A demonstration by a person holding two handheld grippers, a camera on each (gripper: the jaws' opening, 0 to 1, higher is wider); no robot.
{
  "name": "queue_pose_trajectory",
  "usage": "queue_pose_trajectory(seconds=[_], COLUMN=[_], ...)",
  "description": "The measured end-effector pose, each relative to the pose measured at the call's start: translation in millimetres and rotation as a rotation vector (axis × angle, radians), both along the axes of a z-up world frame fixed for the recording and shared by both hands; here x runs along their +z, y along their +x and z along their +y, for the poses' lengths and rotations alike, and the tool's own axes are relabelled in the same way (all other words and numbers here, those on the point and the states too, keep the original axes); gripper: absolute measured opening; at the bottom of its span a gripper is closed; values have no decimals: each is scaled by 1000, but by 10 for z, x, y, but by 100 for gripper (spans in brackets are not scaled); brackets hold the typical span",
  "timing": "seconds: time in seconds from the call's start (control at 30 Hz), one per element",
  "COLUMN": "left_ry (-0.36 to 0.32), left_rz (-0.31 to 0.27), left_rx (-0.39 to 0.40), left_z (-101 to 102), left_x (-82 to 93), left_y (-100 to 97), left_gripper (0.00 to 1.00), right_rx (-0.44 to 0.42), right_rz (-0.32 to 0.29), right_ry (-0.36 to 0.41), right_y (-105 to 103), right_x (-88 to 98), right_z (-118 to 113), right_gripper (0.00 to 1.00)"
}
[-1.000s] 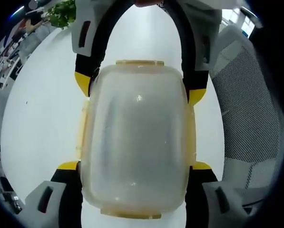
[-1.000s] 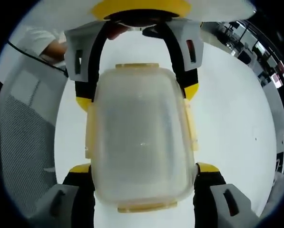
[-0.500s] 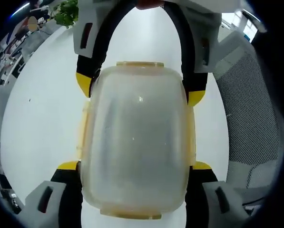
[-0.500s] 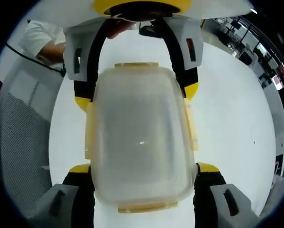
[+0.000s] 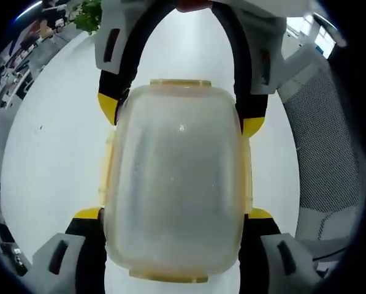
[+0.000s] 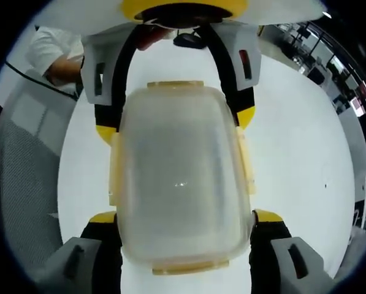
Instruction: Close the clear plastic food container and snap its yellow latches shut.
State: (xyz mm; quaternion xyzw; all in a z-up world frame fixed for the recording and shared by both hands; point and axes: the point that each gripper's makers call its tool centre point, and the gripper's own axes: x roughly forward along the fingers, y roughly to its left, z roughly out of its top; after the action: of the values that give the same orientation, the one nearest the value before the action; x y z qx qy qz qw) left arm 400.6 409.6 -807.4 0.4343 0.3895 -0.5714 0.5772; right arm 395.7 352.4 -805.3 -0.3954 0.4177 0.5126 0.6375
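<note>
**A:** Where does the container sit for you right now?

**B:** Dead centre. In your left gripper view the clear plastic container (image 5: 178, 177) runs from 12 to 6 o'clock, long axis straight along your jaws. Your left gripper (image 5: 173, 214) has a yellow-tipped jaw at 8 and one at 4, both touching the container's sides. The right gripper (image 5: 179, 119) comes in from 12, tips at 10 and 2, pressed on the far end.

**A:** And from the other hand?

**B:** Mirror picture. The container (image 6: 181, 177) again lies 12 to 6; your right gripper (image 6: 183, 217) clasps the near end, the left gripper (image 6: 176, 122) the far end. Both tongs are spread to the container's width and held on it, one at each short end. Neither hand is nearer; you're even.

**A:** Latches?

**B:** A yellow latch (image 5: 180, 81) shows at 12, another (image 5: 169, 277) at 6, and pale yellow strips down the long sides at 9 and 3. I can't tell whether any is snapped. The white table (image 5: 54, 135) lies behind. Judging by this, the lid looks seated; the end latches sit directly under your jaws' reach.
</note>
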Motion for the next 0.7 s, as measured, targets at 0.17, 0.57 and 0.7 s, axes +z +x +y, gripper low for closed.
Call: queue_pose_trajectory(seconds=[0.17,0.57,0.7], left_ry=[1,-8,-7], left_rz=[0,2,2], left_rx=[0,10,9], left_z=[0,1,-3], left_x=[-2,9,10], left_y=[64,212,259], left_gripper=[91,91,91], right_rx=[-3,1,-2], right_rz=[0,-5,-6], right_ry=[0,-1,-1], right_y=[56,210,262], right_x=[0,4,5], right_z=[1,9,6], right_gripper=[87,87,87])
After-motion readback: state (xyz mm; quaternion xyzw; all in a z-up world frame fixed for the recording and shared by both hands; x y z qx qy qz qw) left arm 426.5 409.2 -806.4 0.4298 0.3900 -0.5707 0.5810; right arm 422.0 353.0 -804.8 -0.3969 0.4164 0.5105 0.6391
